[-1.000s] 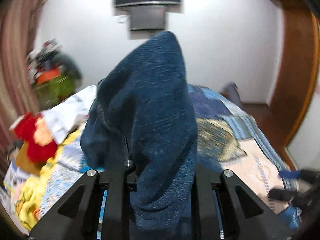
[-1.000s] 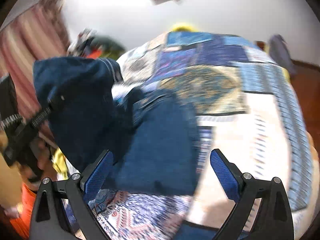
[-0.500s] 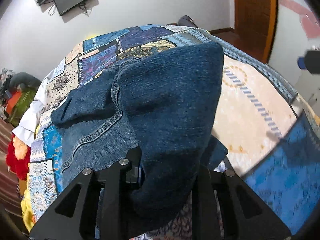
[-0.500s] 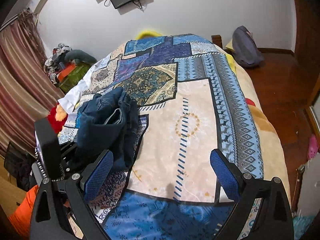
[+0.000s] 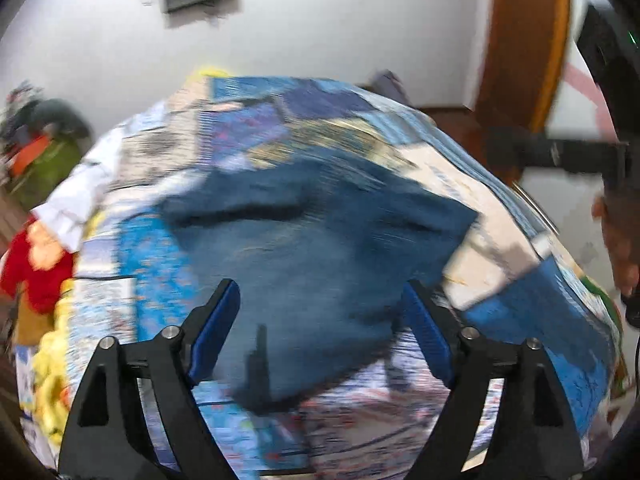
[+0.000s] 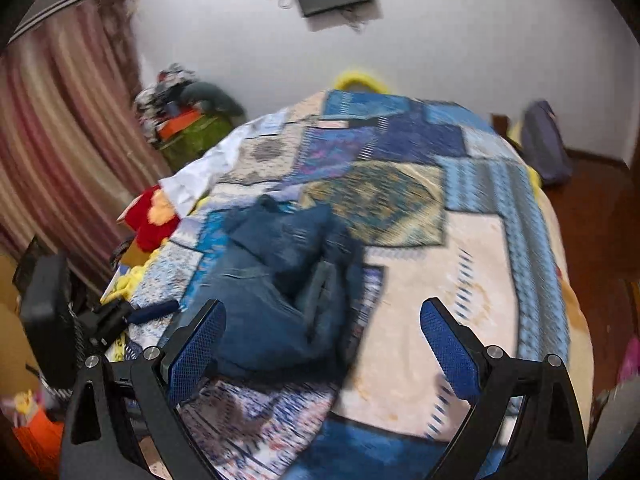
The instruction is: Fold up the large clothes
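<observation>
A pair of dark blue jeans (image 5: 320, 248) lies crumpled on the patterned bedspread (image 5: 500, 248). In the right wrist view the jeans (image 6: 276, 276) lie in a heap on the near left part of the bed. My left gripper (image 5: 322, 334) is open and empty, its blue pads apart above the near edge of the jeans. My right gripper (image 6: 320, 348) is open and empty, above the bed to the right of the heap. The left gripper also shows at the left edge of the right wrist view (image 6: 116, 316).
A red and orange soft toy (image 6: 150, 220) and a white cloth (image 6: 204, 172) lie at the bed's left side. A pile of clutter (image 6: 188, 116) stands by the striped curtain (image 6: 60, 140). A grey bag (image 6: 544, 148) sits on the wooden floor at the right.
My left gripper has opened and let go of the jeans, which have dropped onto the bed. My right gripper stays open and has shifted slightly over the bed.
</observation>
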`<action>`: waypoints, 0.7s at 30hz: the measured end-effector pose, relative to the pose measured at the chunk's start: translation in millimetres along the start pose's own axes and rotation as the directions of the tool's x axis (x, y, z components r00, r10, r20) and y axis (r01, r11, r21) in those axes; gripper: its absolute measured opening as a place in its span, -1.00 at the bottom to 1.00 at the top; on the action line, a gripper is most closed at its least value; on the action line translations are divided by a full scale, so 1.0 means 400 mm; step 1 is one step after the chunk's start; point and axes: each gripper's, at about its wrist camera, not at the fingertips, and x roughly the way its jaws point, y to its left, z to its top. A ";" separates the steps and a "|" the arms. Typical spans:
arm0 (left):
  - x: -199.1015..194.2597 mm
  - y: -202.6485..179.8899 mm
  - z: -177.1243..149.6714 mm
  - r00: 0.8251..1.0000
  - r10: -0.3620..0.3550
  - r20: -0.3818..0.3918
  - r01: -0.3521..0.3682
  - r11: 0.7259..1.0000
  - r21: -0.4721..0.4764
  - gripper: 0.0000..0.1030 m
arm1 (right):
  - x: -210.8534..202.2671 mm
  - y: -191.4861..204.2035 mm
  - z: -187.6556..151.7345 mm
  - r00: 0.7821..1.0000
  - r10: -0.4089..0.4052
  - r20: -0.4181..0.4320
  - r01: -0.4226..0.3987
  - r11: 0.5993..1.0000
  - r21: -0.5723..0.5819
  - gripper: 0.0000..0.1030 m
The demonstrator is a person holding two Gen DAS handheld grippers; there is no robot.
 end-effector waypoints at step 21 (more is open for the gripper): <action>0.120 0.156 -0.137 0.989 0.061 -0.137 -0.071 0.995 -0.070 0.87 | 0.175 -0.131 -0.103 0.960 -0.061 -0.272 0.058 0.998 -0.020 0.89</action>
